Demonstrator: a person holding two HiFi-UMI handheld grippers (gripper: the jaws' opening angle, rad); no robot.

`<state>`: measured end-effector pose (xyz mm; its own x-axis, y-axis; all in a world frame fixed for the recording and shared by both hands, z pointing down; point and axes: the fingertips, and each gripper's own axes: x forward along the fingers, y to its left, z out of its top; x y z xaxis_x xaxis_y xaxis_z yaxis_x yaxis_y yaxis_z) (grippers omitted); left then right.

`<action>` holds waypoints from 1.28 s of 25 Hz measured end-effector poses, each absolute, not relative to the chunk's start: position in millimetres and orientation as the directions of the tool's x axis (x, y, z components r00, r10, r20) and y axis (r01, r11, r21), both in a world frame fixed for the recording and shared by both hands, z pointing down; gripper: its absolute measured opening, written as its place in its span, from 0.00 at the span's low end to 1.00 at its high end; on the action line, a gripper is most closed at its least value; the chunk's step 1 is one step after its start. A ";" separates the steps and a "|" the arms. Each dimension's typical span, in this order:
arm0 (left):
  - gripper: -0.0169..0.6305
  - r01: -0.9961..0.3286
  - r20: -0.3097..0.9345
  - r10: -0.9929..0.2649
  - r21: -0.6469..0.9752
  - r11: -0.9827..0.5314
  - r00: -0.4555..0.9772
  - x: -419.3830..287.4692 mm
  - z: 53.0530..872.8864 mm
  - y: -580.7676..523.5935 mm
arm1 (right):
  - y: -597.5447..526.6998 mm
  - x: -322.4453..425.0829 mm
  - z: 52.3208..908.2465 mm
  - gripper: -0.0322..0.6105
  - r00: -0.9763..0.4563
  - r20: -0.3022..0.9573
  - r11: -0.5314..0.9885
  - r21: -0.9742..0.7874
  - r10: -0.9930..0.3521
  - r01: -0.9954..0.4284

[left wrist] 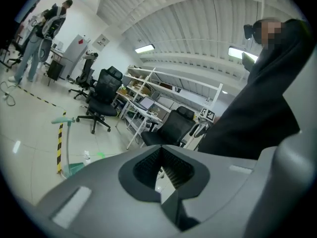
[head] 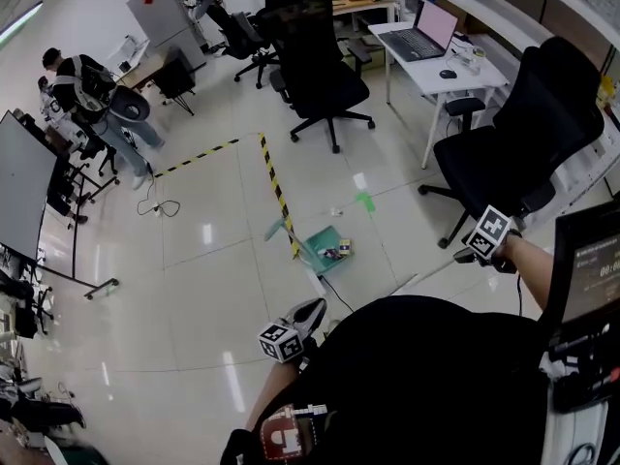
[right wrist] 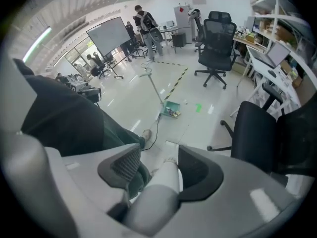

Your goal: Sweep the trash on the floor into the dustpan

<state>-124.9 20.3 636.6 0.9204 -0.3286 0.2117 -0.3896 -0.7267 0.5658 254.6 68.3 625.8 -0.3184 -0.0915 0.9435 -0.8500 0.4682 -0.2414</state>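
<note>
left gripper (left wrist: pixel 161 155) jaws together, nothing between them, lower centre of head view | right gripper (right wrist: pixel 162 157) clamped on pale broom handle (right wrist: pixel 157 188), right of frame | green dustpan (head: pixel 322 242) on floor (head: pixel 213 289), frame centre, beside striped tape (head: pixel 276 190) | trash (head: pixel 338 251) lies inside the pan

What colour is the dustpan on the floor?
The dustpan is teal green; the head view shows it best.

Head view looks down; all views share dustpan (head: pixel 327 248).
</note>
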 end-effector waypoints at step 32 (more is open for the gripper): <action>0.03 -0.700 0.351 -0.655 0.594 -0.396 0.669 -154.1 645.9 -117.9 | -362.5 150.7 589.9 0.24 -0.528 0.836 0.831 -0.184 -0.149 -0.525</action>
